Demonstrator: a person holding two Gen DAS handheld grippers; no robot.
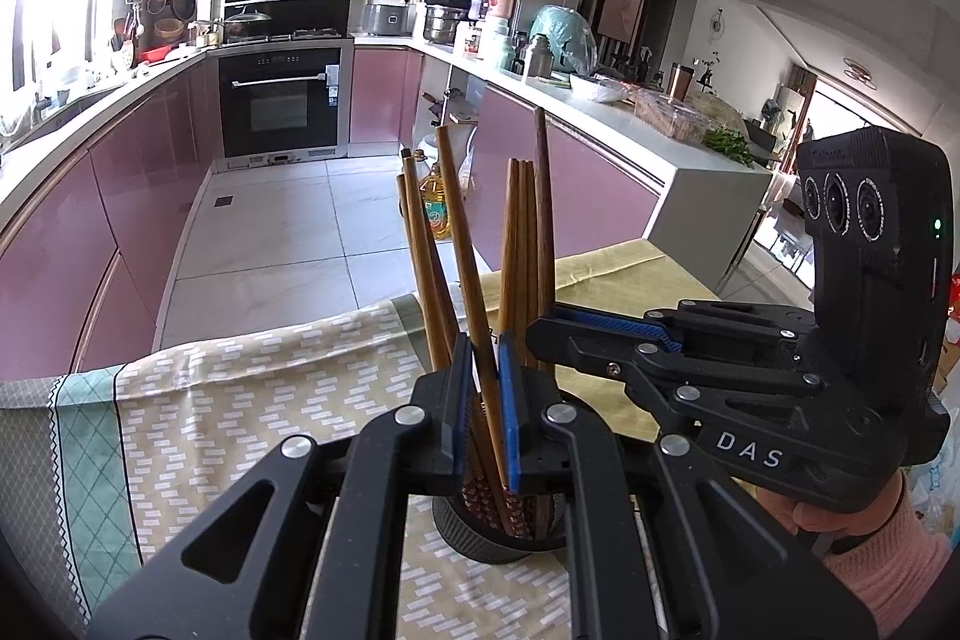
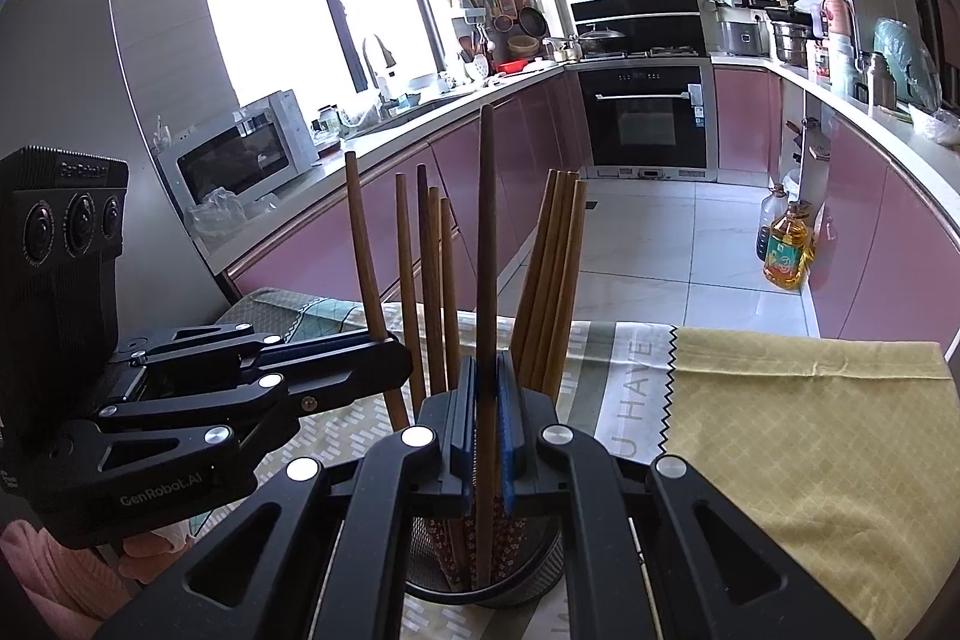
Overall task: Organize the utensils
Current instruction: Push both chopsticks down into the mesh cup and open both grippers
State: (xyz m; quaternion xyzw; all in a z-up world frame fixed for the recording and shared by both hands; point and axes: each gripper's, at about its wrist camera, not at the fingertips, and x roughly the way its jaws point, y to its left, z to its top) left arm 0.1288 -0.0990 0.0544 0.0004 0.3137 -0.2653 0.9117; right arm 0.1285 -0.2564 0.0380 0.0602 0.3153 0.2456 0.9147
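A black mesh holder (image 1: 480,544) (image 2: 534,574) stands on the tablecloth with several wooden chopsticks (image 1: 519,232) (image 2: 555,268) upright in it. In the left wrist view my left gripper (image 1: 485,346) is shut on a light brown chopstick (image 1: 459,220) that leans left, its lower end inside the holder. The same gripper (image 2: 399,349) comes in from the left in the right wrist view, closed around that chopstick (image 2: 360,232). My right gripper (image 2: 486,364) is shut on a darker, longer chopstick (image 2: 487,220) standing nearly upright in the holder. It reaches in from the right (image 1: 537,334) beside that dark chopstick (image 1: 543,196).
A patterned tablecloth (image 1: 210,400) covers the table, and a yellow cloth (image 2: 810,430) lies at the right. The table's far edge drops to a tiled floor (image 1: 270,220). Pink cabinets, an oven (image 2: 651,112) and an oil bottle (image 2: 789,244) stand beyond. A pink-sleeved hand (image 1: 870,538) holds the right gripper.
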